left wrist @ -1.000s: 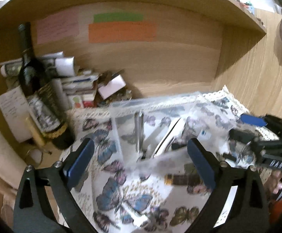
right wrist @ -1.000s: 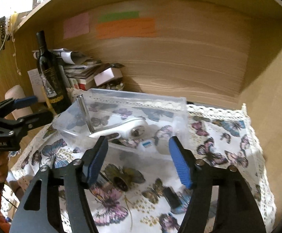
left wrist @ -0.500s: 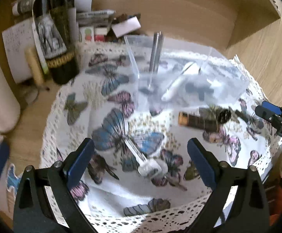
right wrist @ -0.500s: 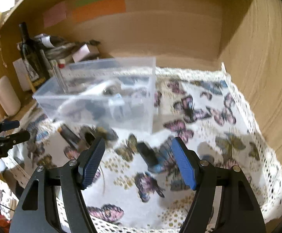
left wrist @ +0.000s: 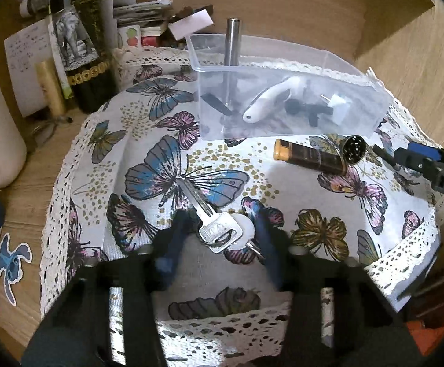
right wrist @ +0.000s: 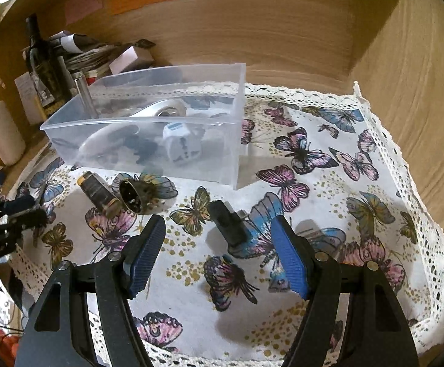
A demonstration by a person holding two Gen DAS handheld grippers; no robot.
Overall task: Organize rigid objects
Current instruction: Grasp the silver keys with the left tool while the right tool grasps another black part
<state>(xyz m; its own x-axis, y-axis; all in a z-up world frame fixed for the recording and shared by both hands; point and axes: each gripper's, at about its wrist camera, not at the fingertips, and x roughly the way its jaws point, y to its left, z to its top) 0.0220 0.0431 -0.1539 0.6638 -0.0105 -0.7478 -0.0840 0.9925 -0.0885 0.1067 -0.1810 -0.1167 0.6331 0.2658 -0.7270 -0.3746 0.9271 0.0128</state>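
Warm, dim indoor light under fisheye bend

Light falls from above and ahead of each hand-held gripper, leaving soft shadows beside the clear bin (right wrist: 148,140) and under the black fingers. The left hand-held gripper (left wrist: 222,232) shows motion blur on its fingertips, while the cloth (left wrist: 283,189) ahead is sharp. Both views curve hard at the rim, with dark corners. Pale glare sits on the white cloth near the right hand-held gripper (right wrist: 218,244).

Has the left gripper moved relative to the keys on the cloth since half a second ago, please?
Yes: the left gripper has closed in on the keys, its fingers now flanking them.
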